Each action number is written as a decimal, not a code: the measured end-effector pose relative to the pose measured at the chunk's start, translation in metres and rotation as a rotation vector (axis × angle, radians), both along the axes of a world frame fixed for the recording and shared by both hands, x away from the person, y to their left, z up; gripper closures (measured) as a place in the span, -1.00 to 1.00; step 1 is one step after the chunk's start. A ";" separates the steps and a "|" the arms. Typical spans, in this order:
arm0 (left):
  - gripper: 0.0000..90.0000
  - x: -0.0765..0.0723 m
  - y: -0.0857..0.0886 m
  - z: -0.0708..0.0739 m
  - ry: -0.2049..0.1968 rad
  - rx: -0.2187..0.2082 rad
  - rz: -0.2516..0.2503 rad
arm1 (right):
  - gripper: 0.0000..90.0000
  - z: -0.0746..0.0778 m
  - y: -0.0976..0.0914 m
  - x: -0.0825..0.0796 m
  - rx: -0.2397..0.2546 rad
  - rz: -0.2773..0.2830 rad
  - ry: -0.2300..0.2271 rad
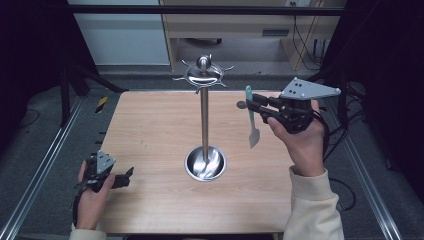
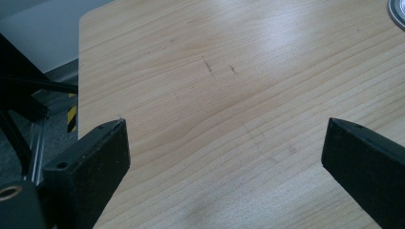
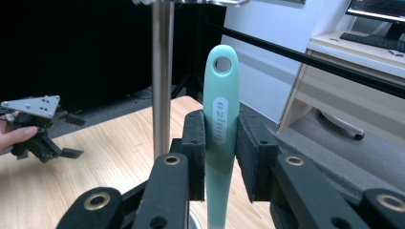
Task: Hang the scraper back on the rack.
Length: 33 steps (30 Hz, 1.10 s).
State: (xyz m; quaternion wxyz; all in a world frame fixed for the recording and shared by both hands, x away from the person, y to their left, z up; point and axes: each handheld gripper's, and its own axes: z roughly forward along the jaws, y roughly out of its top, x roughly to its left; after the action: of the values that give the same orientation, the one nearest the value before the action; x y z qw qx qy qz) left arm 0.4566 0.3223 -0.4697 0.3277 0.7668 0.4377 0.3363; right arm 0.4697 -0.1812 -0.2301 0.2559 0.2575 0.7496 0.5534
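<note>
A teal-handled utensil (image 1: 251,117) hangs upright above the table, its handle with a hanging hole on top and its pale blade pointing down. My right gripper (image 1: 248,104) is shut on the handle (image 3: 221,119), a little to the right of the metal stand's pole (image 1: 204,120). The stand has a ring of hooks (image 1: 204,75) at the top and a round dish base (image 1: 205,163). The pole (image 3: 162,71) rises just left of the handle in the right gripper view. My left gripper (image 1: 128,176) rests open at the table's front left, with bare wood between its jaws (image 2: 224,138).
The wooden table (image 1: 150,125) ends close to my left gripper at the left edge (image 2: 80,71). A metal rail (image 1: 45,165) runs along the floor to the left. A desk (image 1: 240,25) stands behind the table. The stand's base rim (image 2: 397,12) shows at the top right of the left gripper view.
</note>
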 end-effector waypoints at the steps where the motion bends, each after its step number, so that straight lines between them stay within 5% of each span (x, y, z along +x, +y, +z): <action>1: -0.95 0.000 0.000 0.000 0.000 0.000 0.000 | 0.65 0.001 0.000 -0.001 0.003 0.003 -0.001; 33: -0.95 0.001 -0.001 0.000 0.002 0.004 -0.006 | 0.65 0.009 0.020 -0.007 0.136 0.128 0.004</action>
State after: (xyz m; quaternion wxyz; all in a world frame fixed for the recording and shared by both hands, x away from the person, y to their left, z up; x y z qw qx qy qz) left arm 0.4572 0.3210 -0.4700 0.3266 0.7691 0.4350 0.3356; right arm 0.4625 -0.1612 -0.2208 0.2006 0.2270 0.7255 0.6179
